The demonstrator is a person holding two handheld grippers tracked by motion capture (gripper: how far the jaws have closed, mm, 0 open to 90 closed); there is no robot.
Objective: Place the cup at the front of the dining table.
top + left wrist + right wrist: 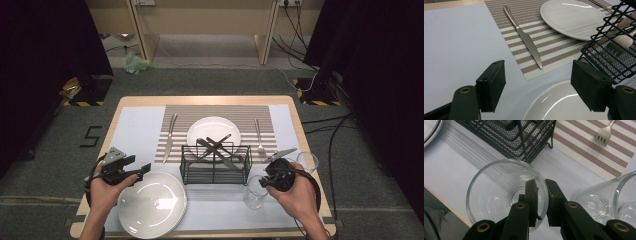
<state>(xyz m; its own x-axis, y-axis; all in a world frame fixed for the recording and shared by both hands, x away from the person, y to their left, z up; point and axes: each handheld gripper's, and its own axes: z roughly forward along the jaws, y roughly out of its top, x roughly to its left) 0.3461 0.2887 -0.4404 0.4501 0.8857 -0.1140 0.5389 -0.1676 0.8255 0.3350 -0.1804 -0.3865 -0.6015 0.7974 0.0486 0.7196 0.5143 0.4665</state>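
The right tool [541, 195] is clamped on the rim of a clear round drinking glass [499, 192], with one jaw inside the glass and one outside. The glass stands on the tabletop [295, 112] right under this tool, close to the near edge. I think the thin, smooth rim could slip out of the pinch, and then the glass could tip, roll off the edge or bump the second clear glass [609, 200] just beside the tool. The left tool [537, 82] has its jaws wide apart with nothing between them, and it hangs over the rim of a big white plate [564, 102]. Counting now: two glasses, two white plates, with the other plate [214, 131] on the striped mat [220, 111], one black wire basket [216, 165] with some cutlery in it, one silver knife [524, 37] and one silver fork [604, 133] on the mat.
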